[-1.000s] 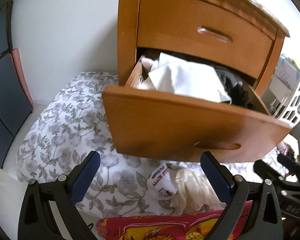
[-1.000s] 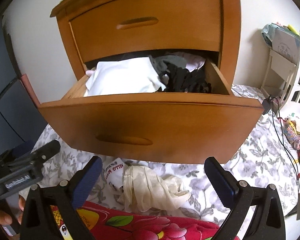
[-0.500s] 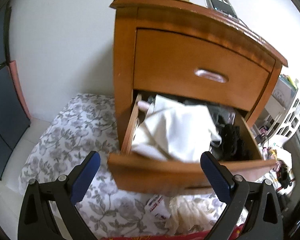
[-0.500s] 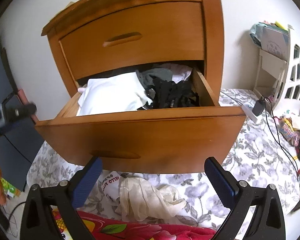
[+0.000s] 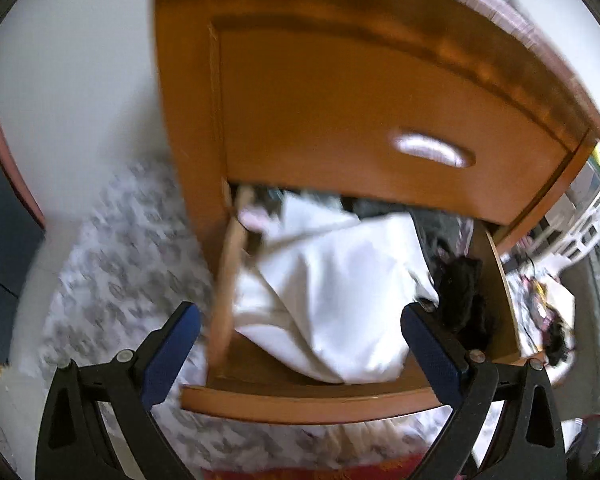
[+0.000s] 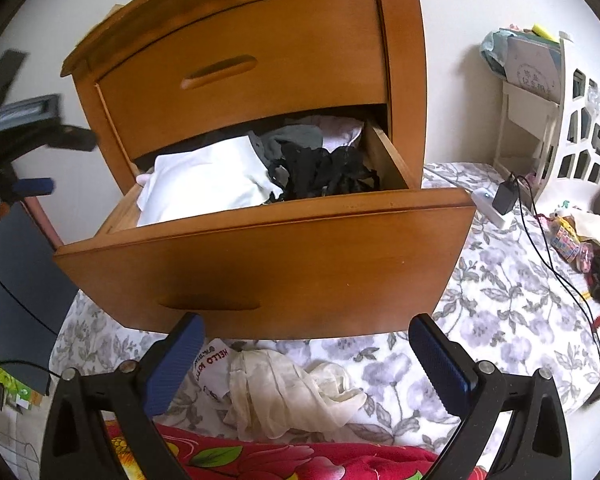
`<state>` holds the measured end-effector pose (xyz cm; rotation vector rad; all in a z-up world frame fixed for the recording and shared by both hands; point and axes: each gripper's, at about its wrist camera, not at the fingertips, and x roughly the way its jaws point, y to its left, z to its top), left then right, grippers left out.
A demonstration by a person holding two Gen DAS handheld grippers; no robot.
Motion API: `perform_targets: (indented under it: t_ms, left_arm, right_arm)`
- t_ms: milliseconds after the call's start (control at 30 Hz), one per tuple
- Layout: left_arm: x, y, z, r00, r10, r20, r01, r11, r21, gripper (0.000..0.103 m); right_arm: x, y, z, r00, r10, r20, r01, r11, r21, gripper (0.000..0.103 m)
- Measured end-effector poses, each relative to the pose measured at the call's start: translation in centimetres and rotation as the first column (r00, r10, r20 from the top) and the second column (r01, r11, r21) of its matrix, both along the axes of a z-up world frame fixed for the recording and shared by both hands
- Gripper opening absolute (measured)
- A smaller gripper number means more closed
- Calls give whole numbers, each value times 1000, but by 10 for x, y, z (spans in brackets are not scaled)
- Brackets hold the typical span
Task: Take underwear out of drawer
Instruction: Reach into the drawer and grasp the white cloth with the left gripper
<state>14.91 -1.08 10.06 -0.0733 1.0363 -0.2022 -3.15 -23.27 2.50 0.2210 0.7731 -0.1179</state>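
Left tool (image 5: 300,344) above drawer (image 5: 312,402) (spread wide), empty

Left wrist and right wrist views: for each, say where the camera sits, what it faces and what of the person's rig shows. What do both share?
Left wrist: above the open drawer, facing the white garment; left gripper open.
Right wrist: lower, before the drawer front; right gripper open, left gripper at left.
Shared: drawer, white garment, black underwear.

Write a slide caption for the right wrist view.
Open right hand-held gripper faces the open drawer holding white and black clothes.
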Motion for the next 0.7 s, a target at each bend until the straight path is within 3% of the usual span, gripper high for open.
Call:
perform_targets:
  t_ms: [133,333,700]
  left_arm:
    - [23,-9,-26,986,18,-167,-34,995,-89,100]
    - [37,-35,-53,965,3,-264,-23,997,-73,100]
    - [55,-69,-76,947,51,-317,-49,999,15,100]
  right_arm:
    - [1,-1,-1,1000,5,-2,-5,1000,12,103]
    - [1,-6,-4,1000,0,-9,1,999,46,103]
    - [3,-5,-5,1000,7,-13,-6,999,54,103]
